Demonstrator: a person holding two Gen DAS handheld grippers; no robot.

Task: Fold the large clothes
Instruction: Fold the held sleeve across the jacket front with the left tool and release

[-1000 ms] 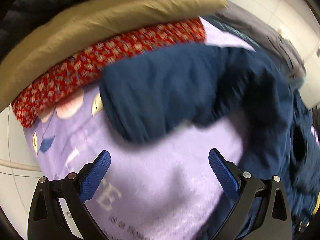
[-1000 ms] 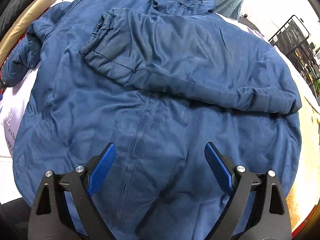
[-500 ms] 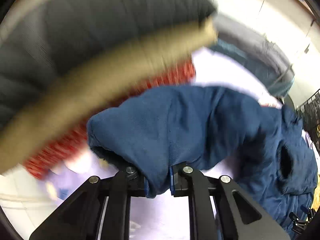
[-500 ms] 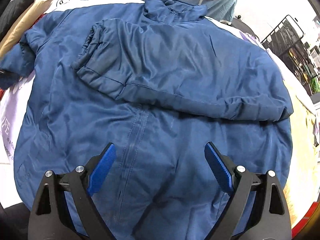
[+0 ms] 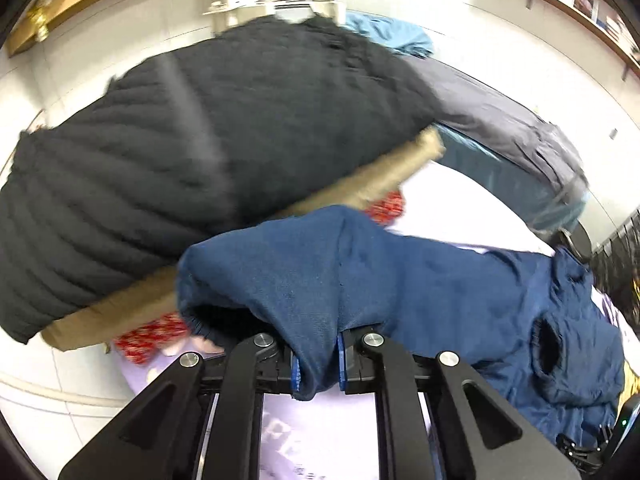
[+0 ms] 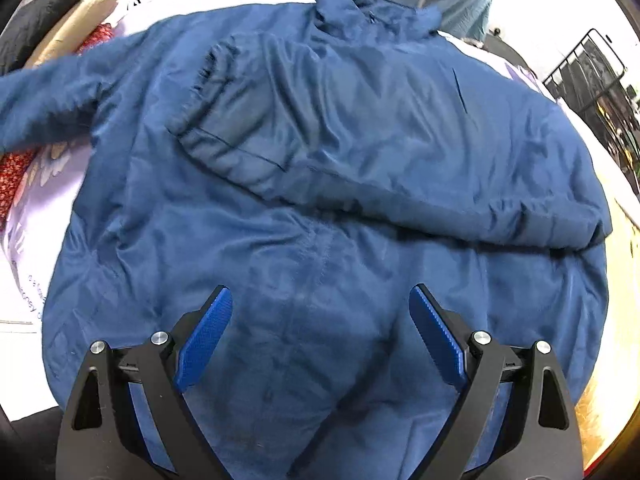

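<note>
A large navy blue jacket (image 6: pixel 320 208) lies spread front up on the lilac sheet, collar at the far end. Its right sleeve (image 6: pixel 360 140) is folded across the chest. My left gripper (image 5: pixel 318 364) is shut on the cuff end of the left sleeve (image 5: pixel 320 272) and holds it lifted off the sheet; that sleeve shows stretched out at the left in the right wrist view (image 6: pixel 44 100). My right gripper (image 6: pixel 320 332) is open and empty above the jacket's lower front, over the zip.
A stack of folded clothes stands left of the jacket: black ribbed knit (image 5: pixel 180 152), tan piece (image 5: pixel 360 188), red patterned fabric (image 5: pixel 156 336). A lilac printed sheet (image 6: pixel 28 240) covers the surface. Grey and teal garments (image 5: pixel 520 160) lie beyond. A black wire rack (image 6: pixel 592 80) stands at right.
My left gripper closed on the sleeve cuff and raised it, the view tilting up toward the clothes stack. The right gripper stayed open, shifting slightly over the jacket's hem.
</note>
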